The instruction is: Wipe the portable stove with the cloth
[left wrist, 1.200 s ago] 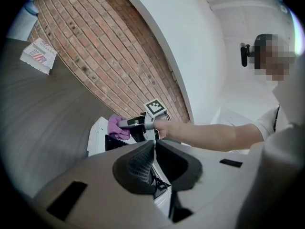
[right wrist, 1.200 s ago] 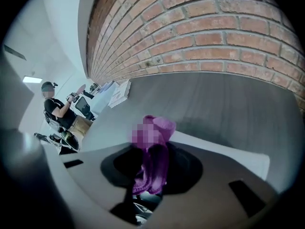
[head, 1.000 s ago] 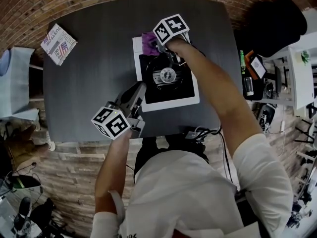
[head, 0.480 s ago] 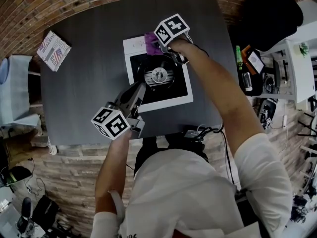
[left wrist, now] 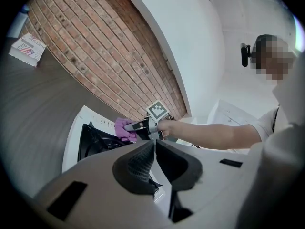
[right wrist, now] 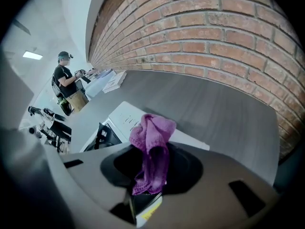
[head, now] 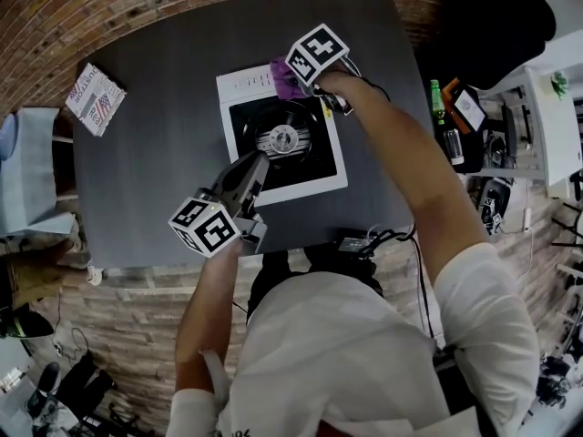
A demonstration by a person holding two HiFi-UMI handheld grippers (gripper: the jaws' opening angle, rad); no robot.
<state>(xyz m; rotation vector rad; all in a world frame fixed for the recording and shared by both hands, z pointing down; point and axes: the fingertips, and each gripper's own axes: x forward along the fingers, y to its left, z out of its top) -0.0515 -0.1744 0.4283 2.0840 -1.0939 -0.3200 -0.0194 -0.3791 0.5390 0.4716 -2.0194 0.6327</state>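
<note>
The left tool's [left wrist: 154, 145] jaws are pressed together with nothing between them. Past them a white stove [left wrist: 75, 133] with a black top sits on the dark desk [left wrist: 38, 99]. At its far edge the right tool [left wrist: 135, 125] has a purple cloth [left wrist: 122, 127] at its tip. A booklet [left wrist: 27, 47] lies far off by the brick wall [left wrist: 109, 46].

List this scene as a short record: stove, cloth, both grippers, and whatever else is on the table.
stove: white, black burner top, on the dark table
cloth: purple, at the stove's far edge
right gripper: shut on the cloth
left gripper: shut, empty, by the stove's near left side
other: printed booklet, table's far left corner
</note>
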